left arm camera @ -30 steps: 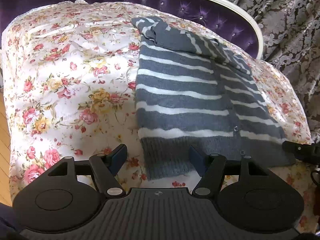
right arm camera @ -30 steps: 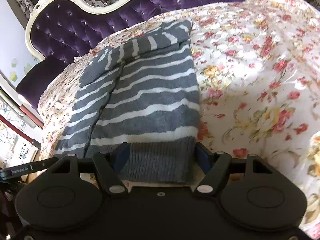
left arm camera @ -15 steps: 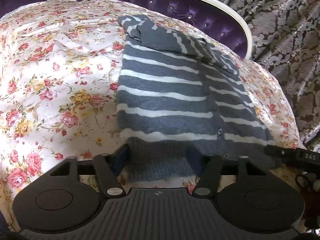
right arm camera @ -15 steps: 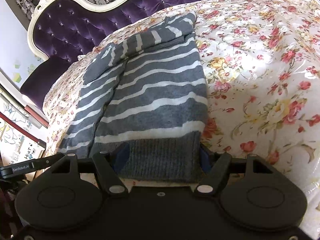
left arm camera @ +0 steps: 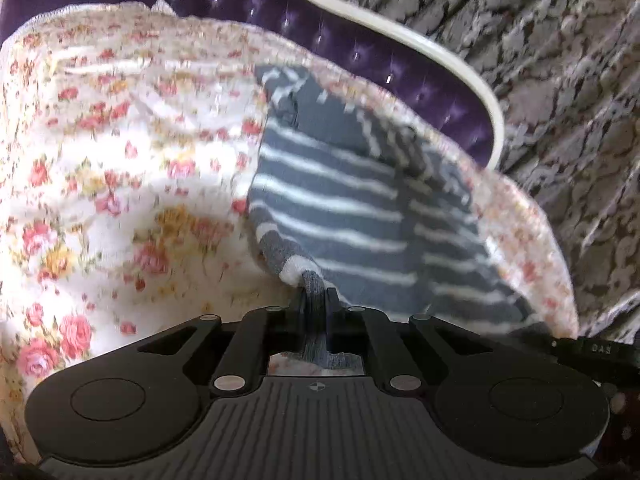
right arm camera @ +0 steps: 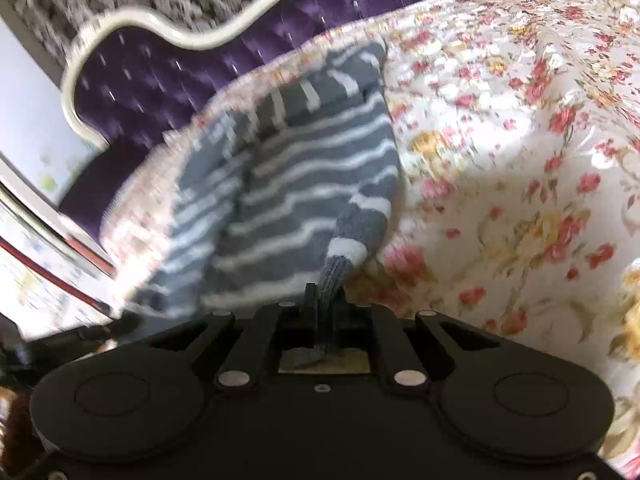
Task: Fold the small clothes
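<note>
A small grey sweater with white stripes (left arm camera: 344, 216) lies on a floral bedspread (left arm camera: 100, 184). It also shows in the right wrist view (right arm camera: 296, 184). My left gripper (left arm camera: 316, 300) is shut on the ribbed hem at the sweater's near left corner, and the hem is bunched between the fingers. My right gripper (right arm camera: 326, 300) is shut on the ribbed hem at the near right corner. Both corners are lifted off the bedspread (right arm camera: 520, 160). The sleeves lie folded across the far end of the sweater. Both views are motion blurred.
A purple tufted headboard with a cream frame (left arm camera: 440, 76) stands behind the bed; it also shows in the right wrist view (right arm camera: 168, 76). Patterned grey curtains (left arm camera: 560, 80) hang beyond it. The other gripper's tip (left arm camera: 592, 350) shows at the right edge.
Both grippers were open around the hem and have closed on it. They have lifted the hem corners, and the sweater's near edge now rises and bunches.
</note>
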